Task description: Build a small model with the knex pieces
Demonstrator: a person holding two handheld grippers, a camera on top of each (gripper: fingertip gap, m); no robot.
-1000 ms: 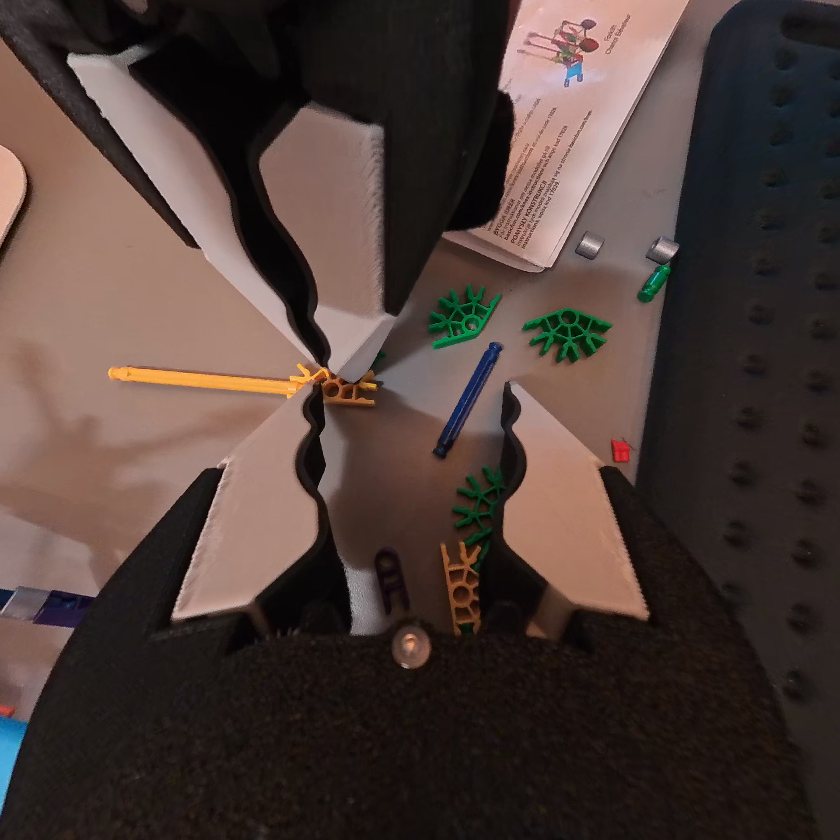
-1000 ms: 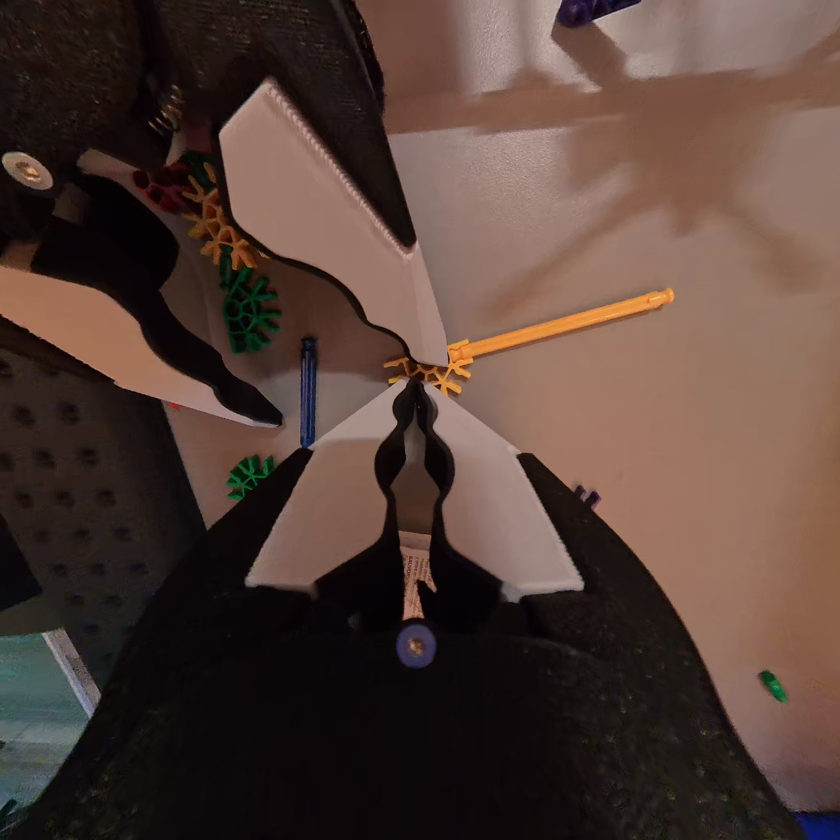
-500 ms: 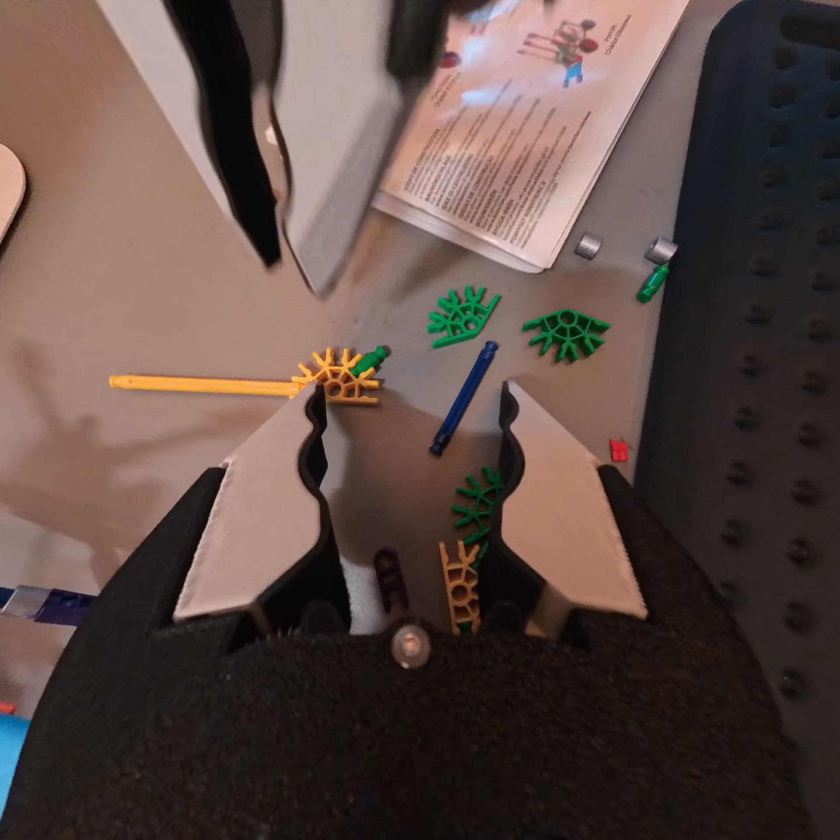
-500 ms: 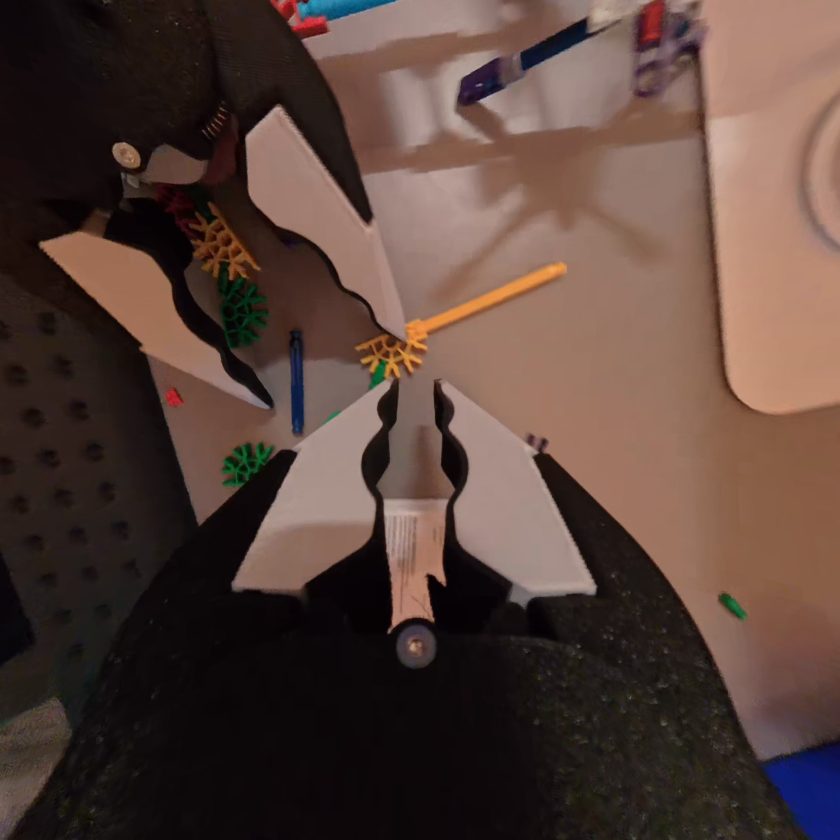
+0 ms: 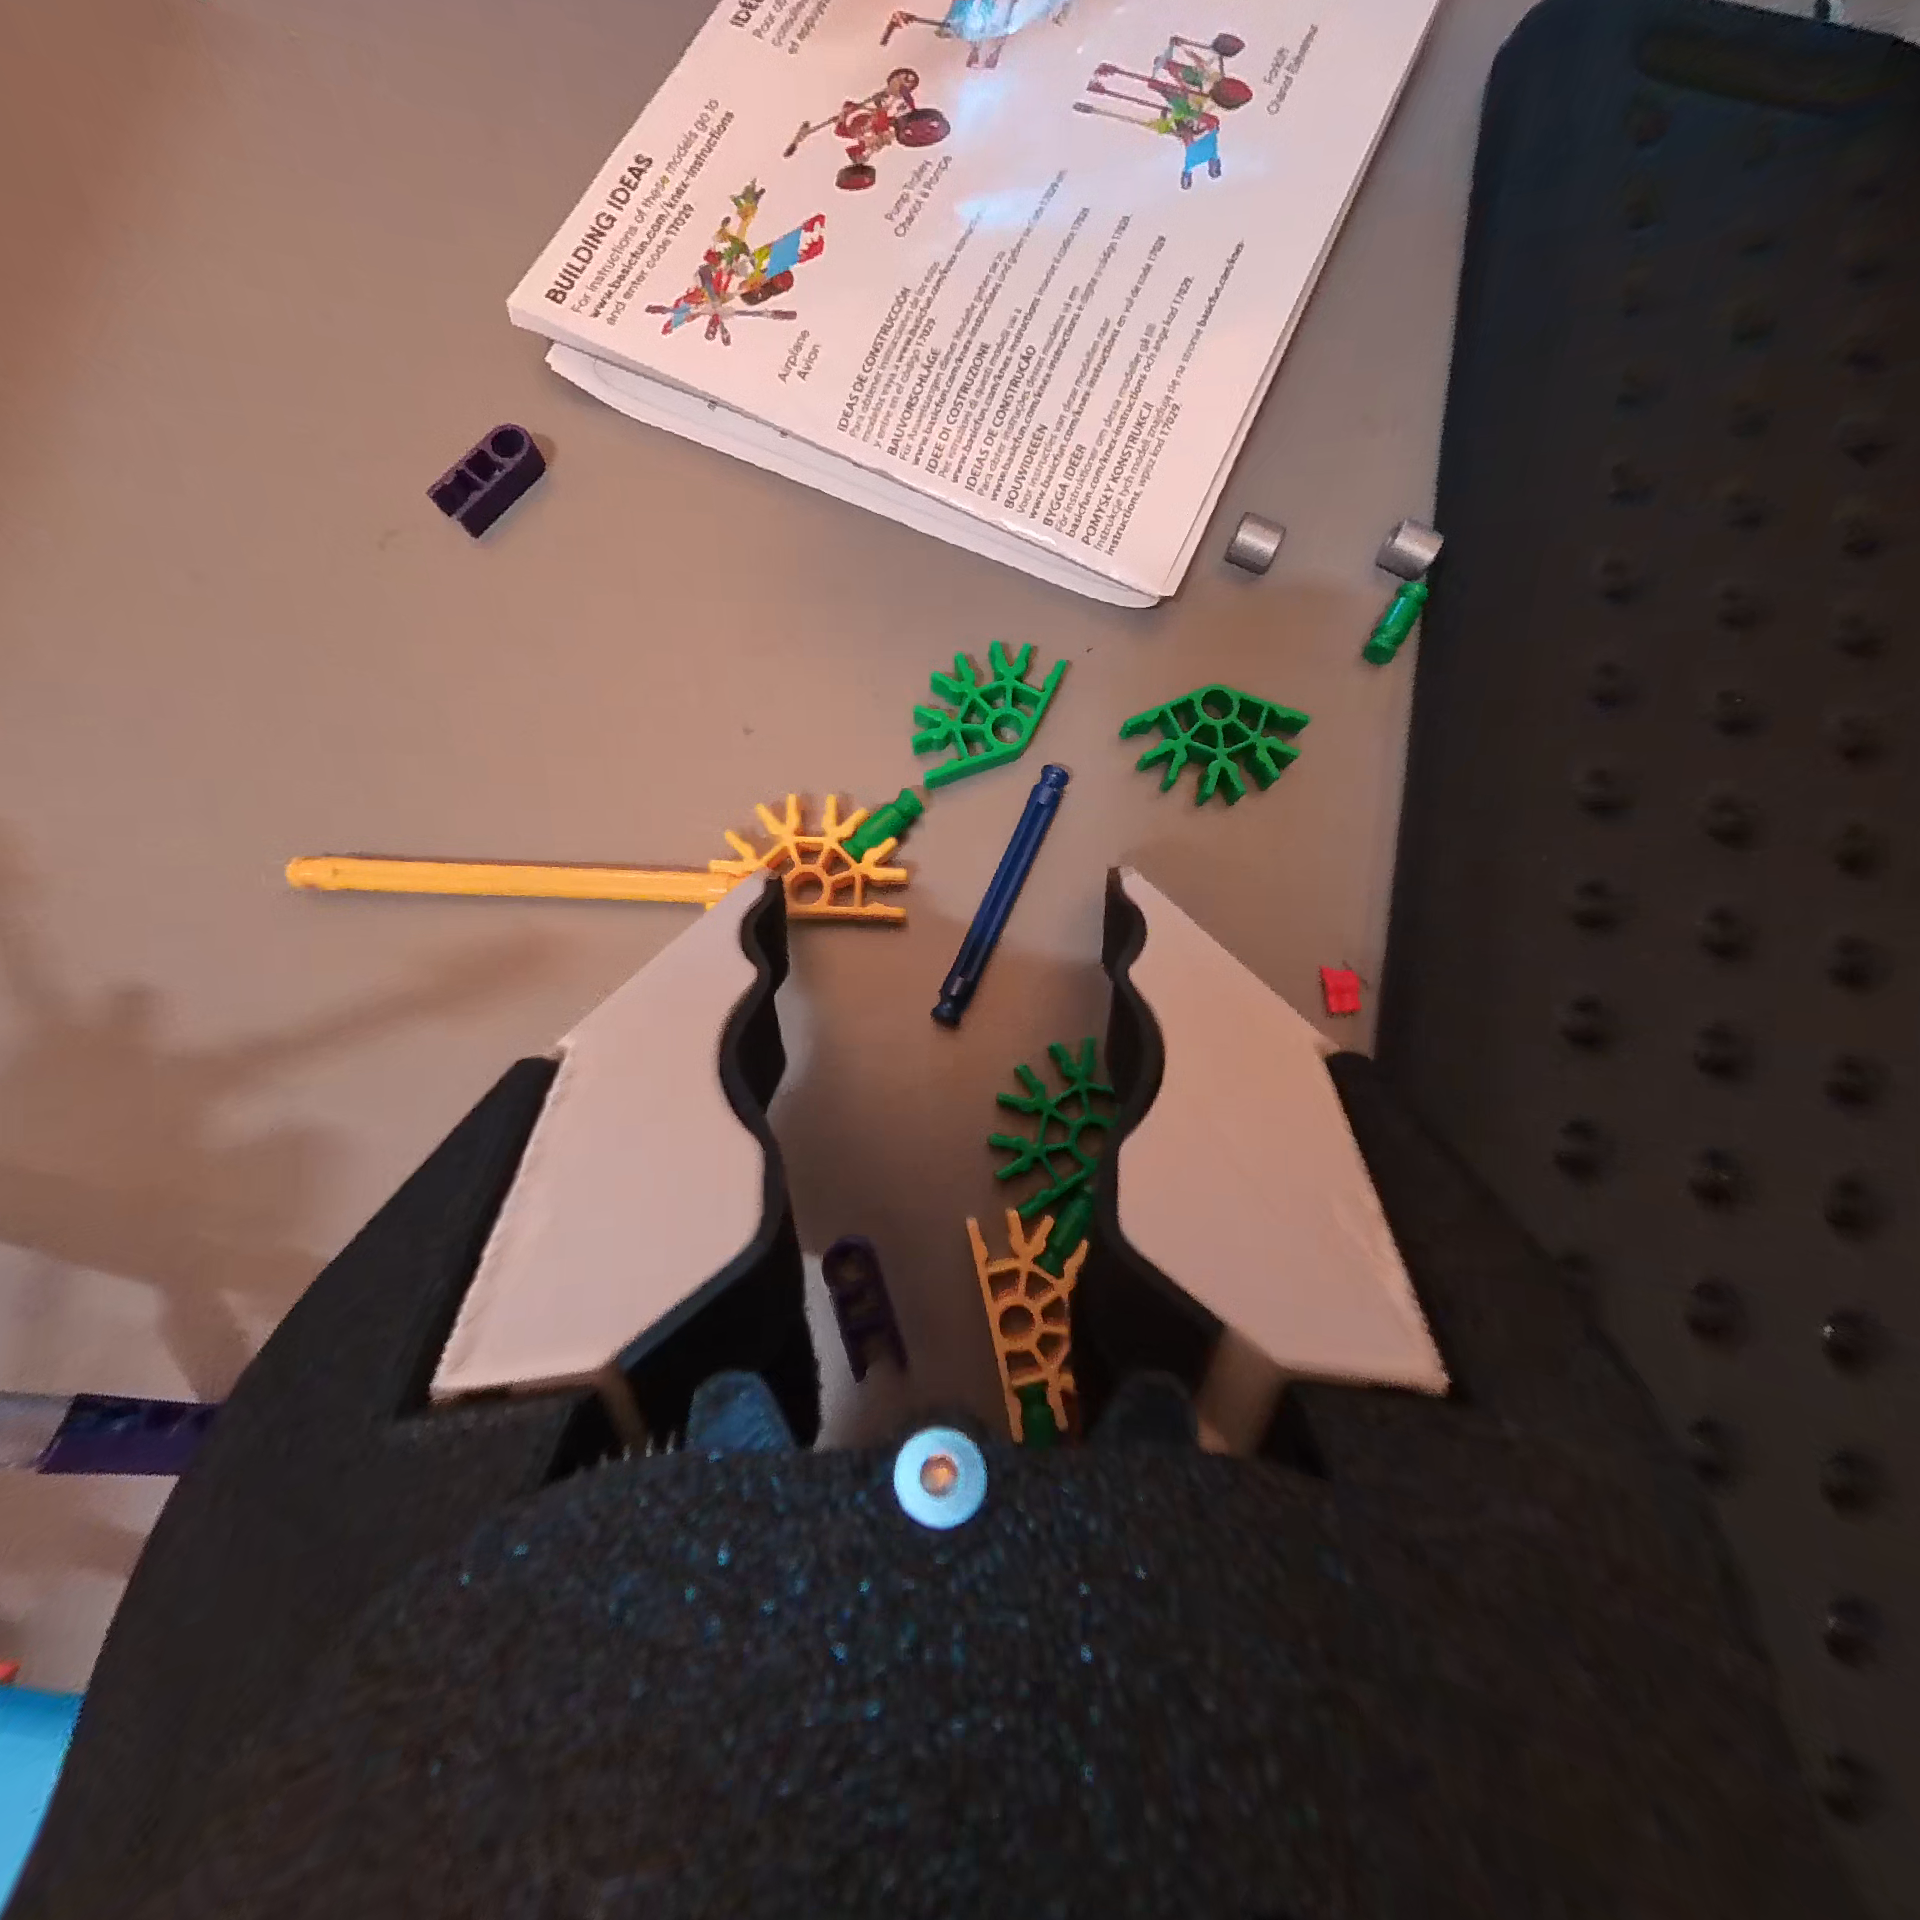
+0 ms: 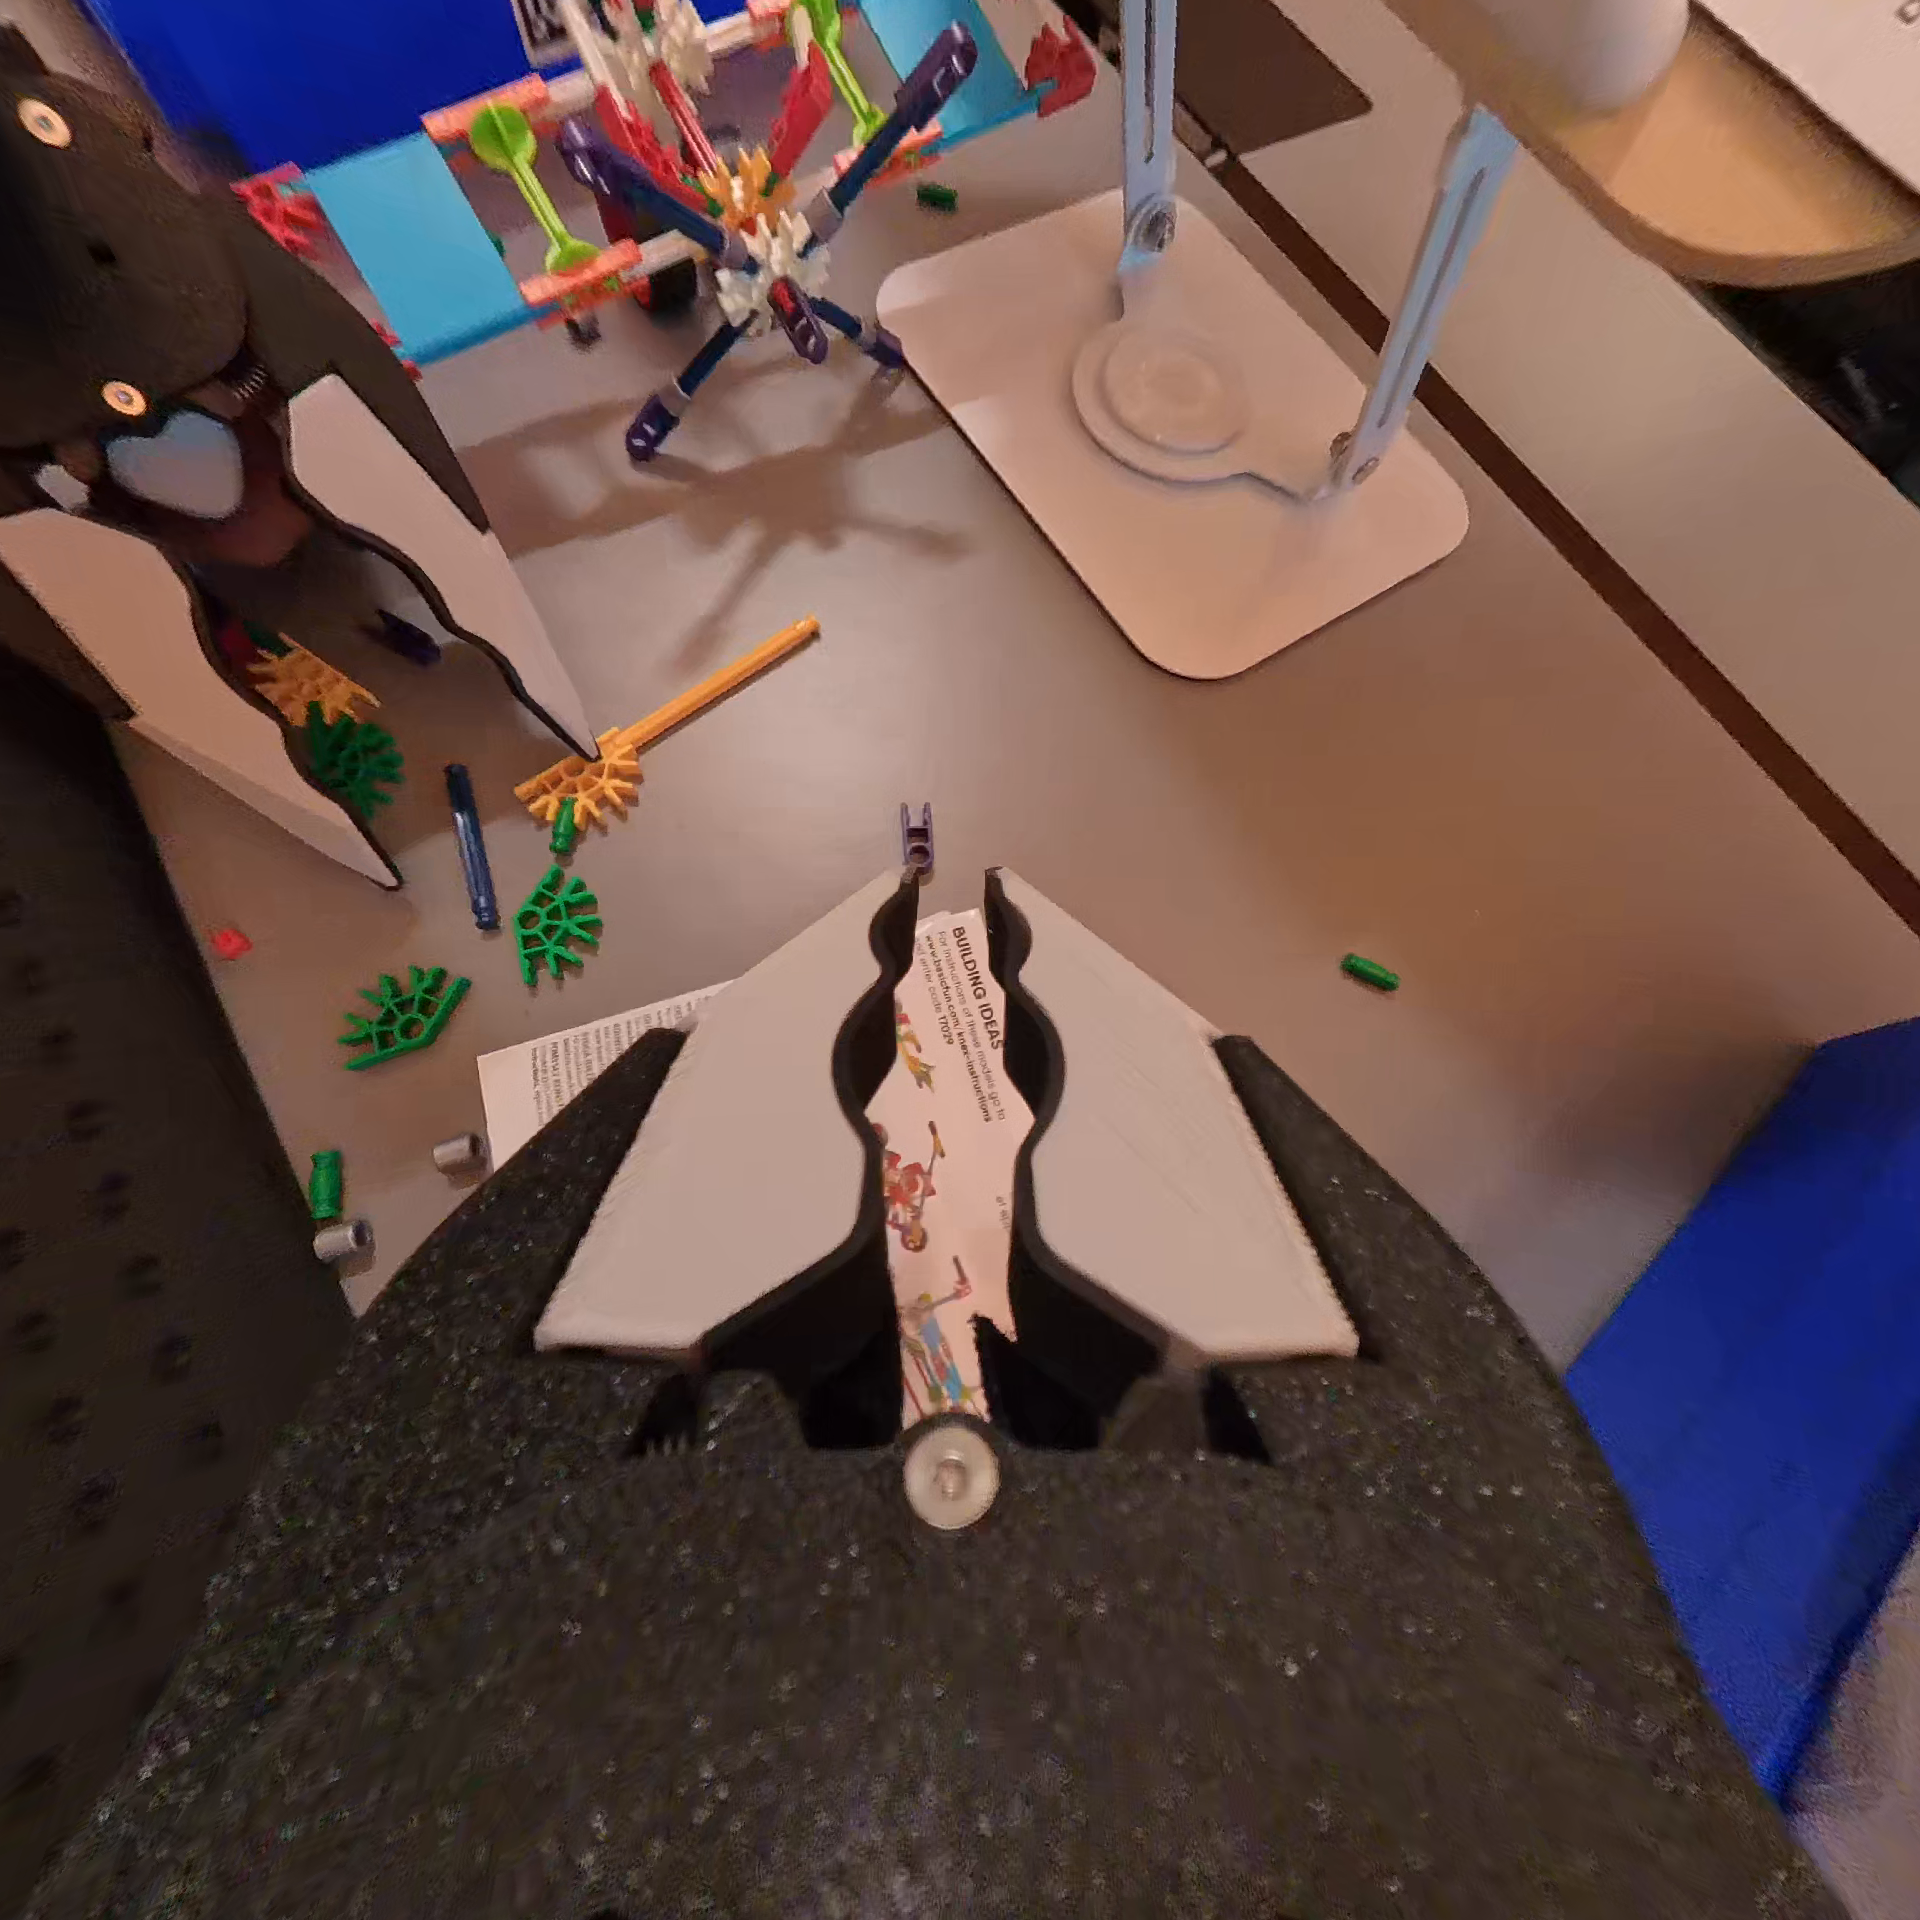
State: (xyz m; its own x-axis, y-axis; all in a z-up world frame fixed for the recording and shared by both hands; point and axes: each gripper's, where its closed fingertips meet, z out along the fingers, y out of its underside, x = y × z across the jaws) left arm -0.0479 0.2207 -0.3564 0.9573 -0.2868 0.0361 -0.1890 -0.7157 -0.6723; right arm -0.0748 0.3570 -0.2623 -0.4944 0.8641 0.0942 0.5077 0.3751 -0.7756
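Observation:
My left gripper (image 5: 940, 888) is open and low over the table. Its left fingertip touches a yellow connector (image 5: 821, 868) that has a long yellow rod (image 5: 499, 878) and a short green rod (image 5: 883, 821) stuck in it. A blue rod (image 5: 1003, 894) lies between the fingertips. A green connector (image 5: 1055, 1127), another yellow connector (image 5: 1023, 1320) and a purple piece (image 5: 862, 1304) lie between the fingers. My right gripper (image 6: 951, 883) is slightly open and empty above a booklet (image 6: 945, 1091). A small purple connector (image 6: 916, 836) lies just ahead of it.
Two green connectors (image 5: 987, 712) (image 5: 1216, 738), grey spacers (image 5: 1255, 542), a green peg (image 5: 1392, 623) and a red bit (image 5: 1340, 987) lie near a black mat (image 5: 1683, 831). A colourful built model (image 6: 727, 208), a lamp base (image 6: 1174, 416) and a blue box (image 6: 1766, 1247) stand around. One gripper's finger ends stand about 15 centimetres off the other's. The red bit (image 5: 1340, 987) is closer to my left gripper, around 5 centimetres from its tips; the right tips are 20 centimetres off. Look for it in the right wrist view (image 6: 227, 943) too.
My right gripper, shut at the yellow connector a second ago, has opened, let go and pulled back over the booklet. The short green rod now shows in the connector. The left gripper has stayed put.

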